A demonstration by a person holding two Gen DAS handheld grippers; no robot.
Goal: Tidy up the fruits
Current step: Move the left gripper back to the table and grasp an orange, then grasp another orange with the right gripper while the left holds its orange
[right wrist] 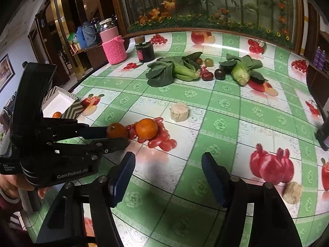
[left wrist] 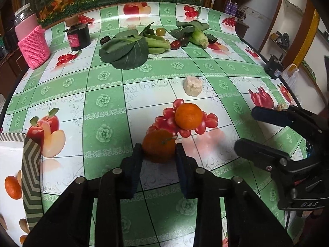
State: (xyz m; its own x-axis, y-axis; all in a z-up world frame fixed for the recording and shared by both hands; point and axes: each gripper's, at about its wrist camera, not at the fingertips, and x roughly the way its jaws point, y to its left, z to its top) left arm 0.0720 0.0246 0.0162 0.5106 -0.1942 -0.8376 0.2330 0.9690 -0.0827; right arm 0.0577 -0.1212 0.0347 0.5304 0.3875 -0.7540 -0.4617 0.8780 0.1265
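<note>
My left gripper [left wrist: 158, 150] is shut on an orange tangerine [left wrist: 159, 145], low over the table; it also shows in the right wrist view [right wrist: 116, 130]. A second tangerine [left wrist: 188, 116] sits just beyond it on the tablecloth [right wrist: 146, 131]. A white box with a zigzag rim [left wrist: 30, 164] stands at the left and holds one tangerine [left wrist: 12, 187]. My right gripper [right wrist: 167, 164] is open and empty, to the right of the left gripper [left wrist: 244, 131].
Two bok choy heads [left wrist: 127, 47] [left wrist: 195, 33], dark plums and tomatoes [left wrist: 175, 44] lie at the back. A pale chunk [left wrist: 192, 86] lies mid-table, another [right wrist: 292, 192] near the right edge. A pink-sleeved jar [left wrist: 33, 41] and a dark jar [left wrist: 79, 37] stand back left.
</note>
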